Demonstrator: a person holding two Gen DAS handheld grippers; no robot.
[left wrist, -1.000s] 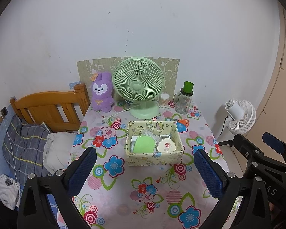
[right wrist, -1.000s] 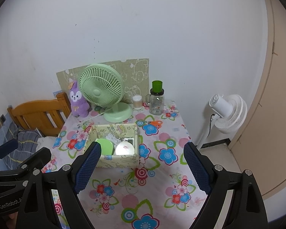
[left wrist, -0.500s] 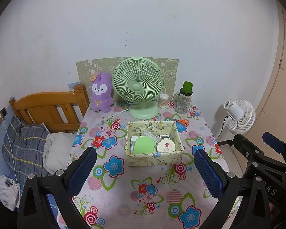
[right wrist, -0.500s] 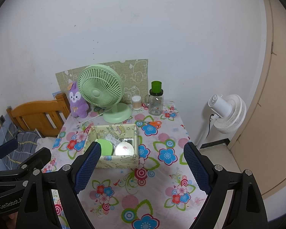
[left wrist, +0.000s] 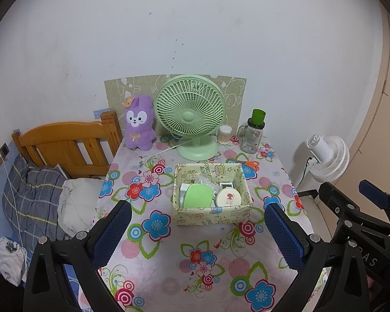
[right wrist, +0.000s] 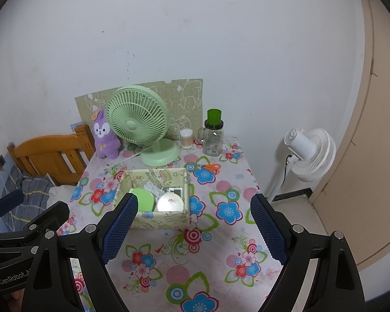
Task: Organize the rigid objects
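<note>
A pale yellow patterned box [left wrist: 212,217] [right wrist: 160,219] sits mid-table on the flowered cloth. It holds a green rounded case [left wrist: 197,196] [right wrist: 144,200], a round tin with a red figure [left wrist: 228,199] [right wrist: 170,202], a small white device and clear wrappers. Orange-handled scissors [left wrist: 249,163] [right wrist: 208,167] lie behind the box on the right. My left gripper [left wrist: 197,231] is open and empty, held above the near part of the table. My right gripper [right wrist: 195,230] is open and empty too, to the right of the left one.
A green desk fan [left wrist: 191,115] [right wrist: 140,122], a purple plush rabbit [left wrist: 139,124], a cotton-swab jar [left wrist: 225,135] and a clear bottle with a green lid [left wrist: 254,135] stand along the wall. A wooden headboard [left wrist: 65,143] and bedding lie left, a white floor fan [left wrist: 327,156] right.
Both views have shifted very slightly; both grippers stay open and empty above the near table. Nothing on the table has moved.
</note>
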